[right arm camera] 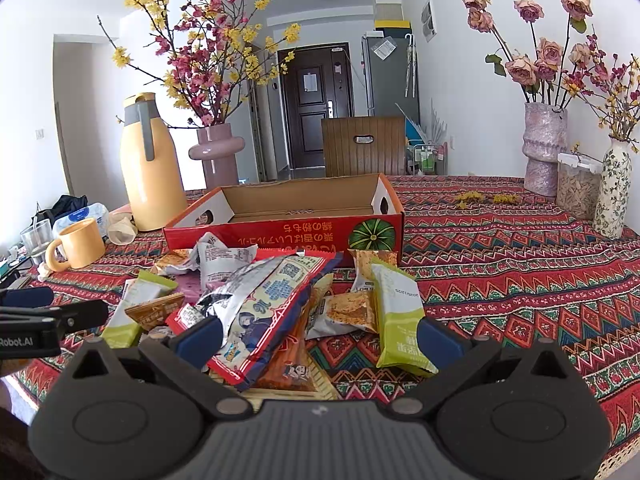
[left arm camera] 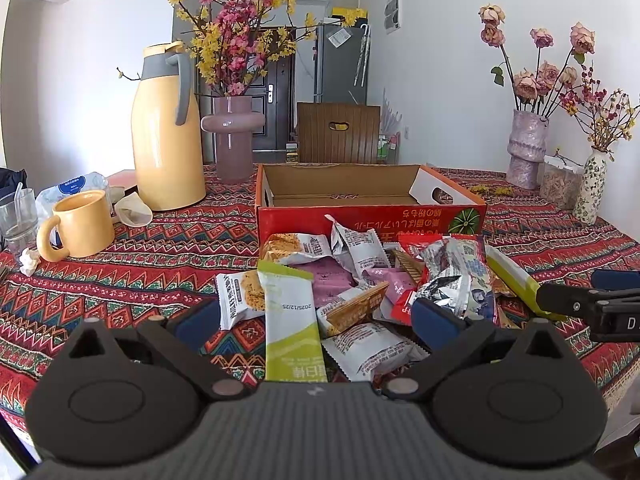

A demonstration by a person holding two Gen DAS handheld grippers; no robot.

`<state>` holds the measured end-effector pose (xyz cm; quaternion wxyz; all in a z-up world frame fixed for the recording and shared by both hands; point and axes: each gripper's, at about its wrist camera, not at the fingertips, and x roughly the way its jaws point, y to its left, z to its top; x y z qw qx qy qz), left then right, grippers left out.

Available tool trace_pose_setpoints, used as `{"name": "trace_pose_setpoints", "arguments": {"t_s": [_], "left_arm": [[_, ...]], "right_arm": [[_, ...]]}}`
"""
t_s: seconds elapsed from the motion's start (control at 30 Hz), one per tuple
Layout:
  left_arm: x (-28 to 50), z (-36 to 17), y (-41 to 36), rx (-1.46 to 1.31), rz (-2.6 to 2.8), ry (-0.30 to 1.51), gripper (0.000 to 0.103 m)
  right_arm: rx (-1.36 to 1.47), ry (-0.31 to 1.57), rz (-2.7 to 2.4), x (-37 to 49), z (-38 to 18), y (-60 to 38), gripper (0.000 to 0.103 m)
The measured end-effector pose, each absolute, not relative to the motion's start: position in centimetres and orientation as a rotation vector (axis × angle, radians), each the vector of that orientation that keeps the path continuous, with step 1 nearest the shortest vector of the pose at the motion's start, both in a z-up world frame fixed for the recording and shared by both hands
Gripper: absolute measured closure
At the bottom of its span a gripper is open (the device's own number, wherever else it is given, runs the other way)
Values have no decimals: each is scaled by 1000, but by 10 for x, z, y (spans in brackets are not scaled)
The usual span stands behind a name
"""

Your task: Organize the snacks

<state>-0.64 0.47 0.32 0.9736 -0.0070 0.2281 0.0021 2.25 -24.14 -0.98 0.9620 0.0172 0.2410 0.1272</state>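
A heap of wrapped snacks lies on the patterned tablecloth in front of an empty red cardboard box. My left gripper stands open just short of the heap, with a green-and-white bar lying between its fingers, untouched as far as I can tell. In the right wrist view the same heap and box appear. My right gripper is open over the near edge of the heap, a large blue-and-red packet and another green bar between its fingers.
A yellow thermos jug and yellow mug stand at the left, beside a glass. Flower vases and a clear jar line the right side. A wooden chair back rises behind the box.
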Motion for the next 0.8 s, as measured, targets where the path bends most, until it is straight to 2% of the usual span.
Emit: {"name": "trace_pose_setpoints", "arguments": {"t_s": [0.8], "left_arm": [[-7,1,6,-29,-23,458,0]], "right_arm": [[38,492,256,22,-11,-242,0]]}}
